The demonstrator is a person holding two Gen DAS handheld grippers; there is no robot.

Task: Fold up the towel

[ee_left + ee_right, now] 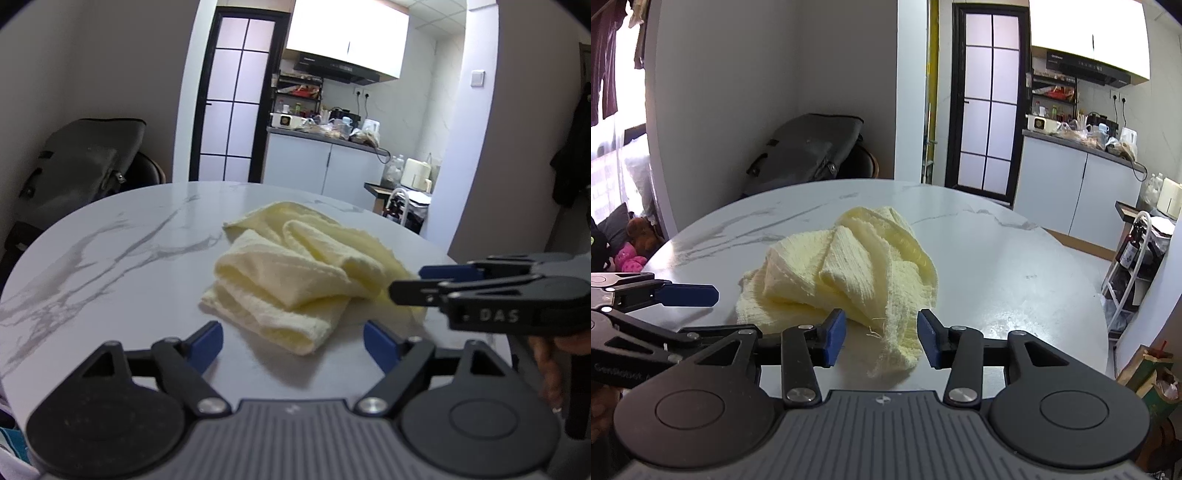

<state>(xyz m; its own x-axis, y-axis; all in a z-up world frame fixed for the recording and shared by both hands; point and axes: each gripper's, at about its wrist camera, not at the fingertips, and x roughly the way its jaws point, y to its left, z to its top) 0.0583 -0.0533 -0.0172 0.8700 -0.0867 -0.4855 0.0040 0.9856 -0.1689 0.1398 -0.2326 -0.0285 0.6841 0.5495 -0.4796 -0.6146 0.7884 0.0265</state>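
The towel (295, 273) is lying crumpled in the middle of the frame in the left wrist view, a pale yellow heap with several loose overlapping folds, resting on the white marbled desk (110, 251). In the right wrist view the same towel (849, 266) is sitting at frame centre, bunched higher, with one frayed corner trailing down toward the bottom of the picture.

I am judging that folding proper is not yet begun: the cloth is neither flat nor squared, so the step in hand is the approach to pick up corners and spread it.

My right gripper (882, 338) is standing with its blue fingers (834, 336) spread apart, and the frayed corner is hanging in the gap between them, not pinched. My left gripper (293, 345) is also standing wide, its fingers (205, 345) on either side of the towel's near edge at lower centre, with nothing held. In the left wrist view the right gripper is showing at the right edge of the frame, just beside the towel's right side.

I am thinking the next move calls for closing the right fingers on that trailing corner, while the left finds a second corner along the near edge. The layers are overlapping, so I am needing to take a single layer, then lift and draw the two apart to flatten the cloth.
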